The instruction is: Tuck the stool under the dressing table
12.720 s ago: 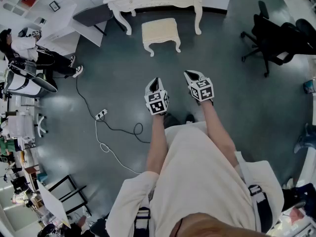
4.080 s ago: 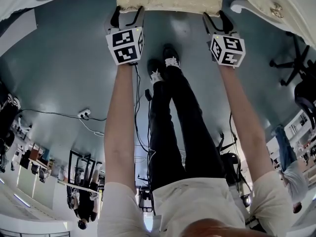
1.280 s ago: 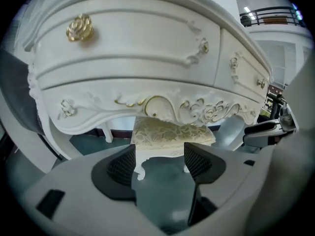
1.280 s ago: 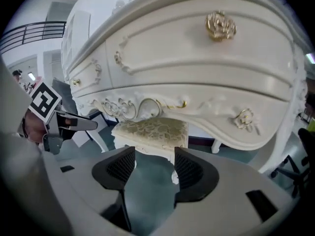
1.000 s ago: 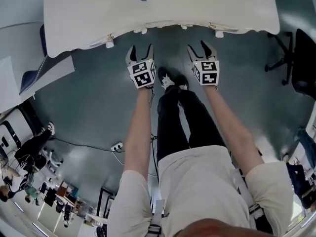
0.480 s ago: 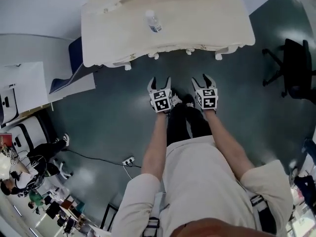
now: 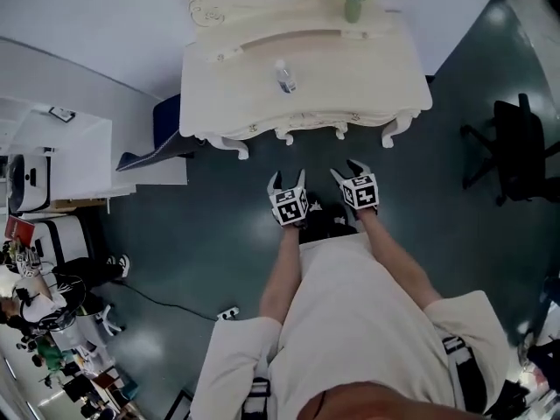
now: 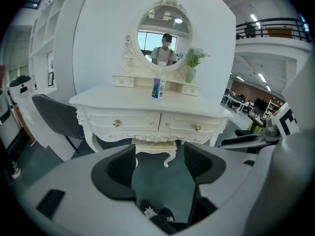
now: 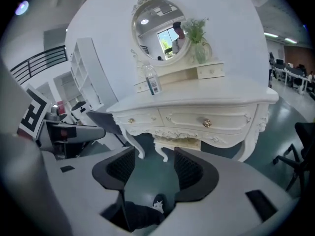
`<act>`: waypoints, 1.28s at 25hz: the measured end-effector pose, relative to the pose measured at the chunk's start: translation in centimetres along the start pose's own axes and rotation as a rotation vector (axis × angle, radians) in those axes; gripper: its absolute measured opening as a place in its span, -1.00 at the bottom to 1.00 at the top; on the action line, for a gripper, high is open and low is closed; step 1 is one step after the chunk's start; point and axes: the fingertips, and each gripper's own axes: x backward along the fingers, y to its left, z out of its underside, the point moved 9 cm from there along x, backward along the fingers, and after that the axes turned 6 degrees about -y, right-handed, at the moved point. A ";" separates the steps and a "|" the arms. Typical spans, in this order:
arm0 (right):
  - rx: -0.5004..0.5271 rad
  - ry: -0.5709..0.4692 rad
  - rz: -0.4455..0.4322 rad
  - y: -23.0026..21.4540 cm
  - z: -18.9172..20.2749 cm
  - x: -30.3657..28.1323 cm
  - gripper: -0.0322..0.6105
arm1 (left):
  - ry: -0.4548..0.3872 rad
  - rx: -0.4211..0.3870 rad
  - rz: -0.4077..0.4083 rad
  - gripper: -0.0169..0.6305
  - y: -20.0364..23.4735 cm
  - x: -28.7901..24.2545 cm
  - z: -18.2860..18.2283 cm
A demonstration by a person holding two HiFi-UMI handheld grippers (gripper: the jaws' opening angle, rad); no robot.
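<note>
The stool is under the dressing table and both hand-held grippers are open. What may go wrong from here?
1. A hard push on the cream padded stool could jolt the white dressing table; the clear plastic bottle standing on it may topple.
2. A step back might land on the white power strip lying on the dark floor, so a trip seems possible.

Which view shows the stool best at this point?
The left gripper view: the stool appears front-on under the dressing table, seat edge and one leg clear. The right gripper view shows it at an angle, partly behind a jaw. The head view hides it beneath the dressing table.
</note>
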 end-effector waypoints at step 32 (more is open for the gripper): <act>0.101 -0.054 -0.084 0.3 -1.0 1.9 -0.50 | -0.087 -0.004 0.025 -0.48 0.0 2.7 -1.1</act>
